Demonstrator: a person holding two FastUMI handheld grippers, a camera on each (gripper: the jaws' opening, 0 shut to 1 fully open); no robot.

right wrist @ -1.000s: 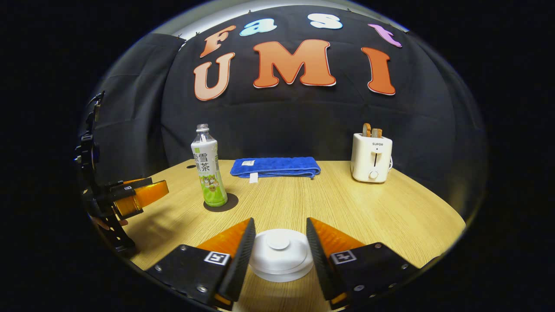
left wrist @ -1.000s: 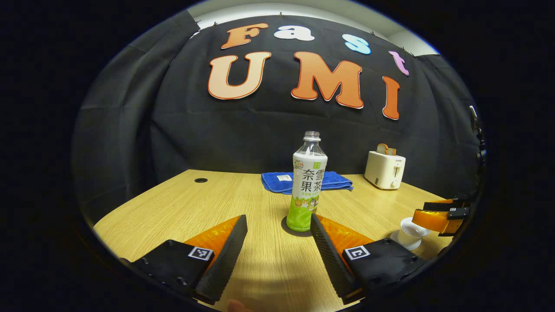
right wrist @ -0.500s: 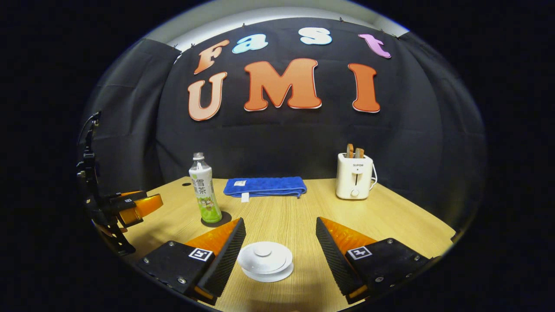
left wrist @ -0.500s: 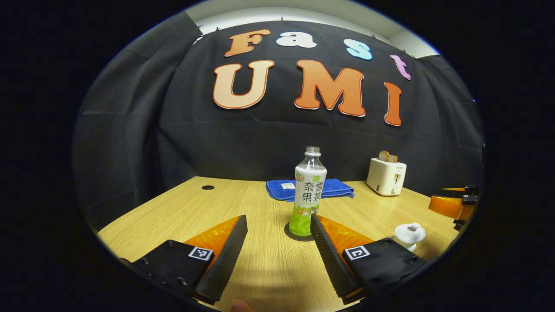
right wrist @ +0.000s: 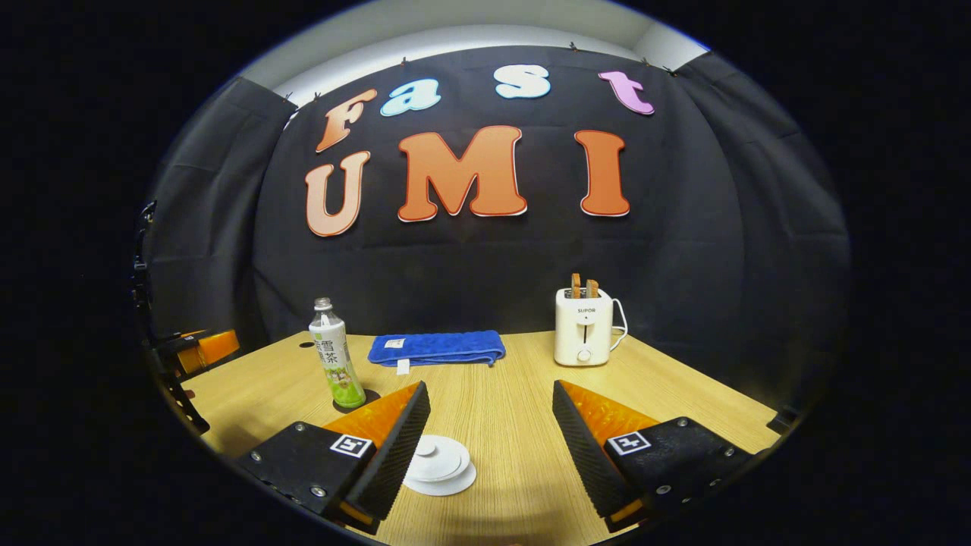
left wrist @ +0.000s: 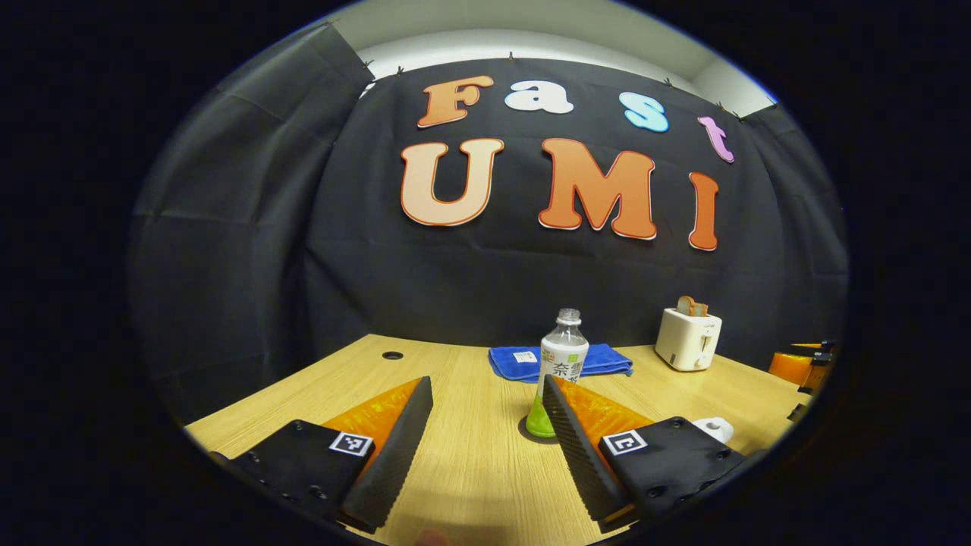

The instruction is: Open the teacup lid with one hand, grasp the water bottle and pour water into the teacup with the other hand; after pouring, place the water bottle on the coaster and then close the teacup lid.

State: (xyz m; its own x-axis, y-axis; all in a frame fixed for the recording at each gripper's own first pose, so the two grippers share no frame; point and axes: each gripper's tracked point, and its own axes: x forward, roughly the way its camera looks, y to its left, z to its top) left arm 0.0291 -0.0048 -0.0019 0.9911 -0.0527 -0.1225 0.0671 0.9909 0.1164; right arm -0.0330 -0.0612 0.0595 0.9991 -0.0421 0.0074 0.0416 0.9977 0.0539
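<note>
The water bottle (left wrist: 563, 356), clear with a white and green label and no cap, stands upright on the dark round coaster (left wrist: 529, 437). My left gripper (left wrist: 485, 383) is open and drawn back from it, and its right finger hides the bottle's lower right side. The white teacup (right wrist: 436, 462) sits with its lid on, low beside the left finger of my open right gripper (right wrist: 491, 387). From the right gripper view the bottle (right wrist: 334, 356), coaster (right wrist: 372, 396) and left gripper (right wrist: 201, 347) lie to the left. The teacup (left wrist: 717, 427) peeks past my left gripper's right finger.
A folded blue towel (right wrist: 436, 347) lies at the back of the wooden table (right wrist: 516, 409). A white toaster (right wrist: 582, 326) holding toast stands at the back right. A small round hole (left wrist: 392, 355) marks the table's far left. The other gripper (left wrist: 796, 364) shows at the right edge.
Both grippers have pulled back and up from the table. The right gripper opened wider and left the lidded teacup. The bottle stays on the coaster.
</note>
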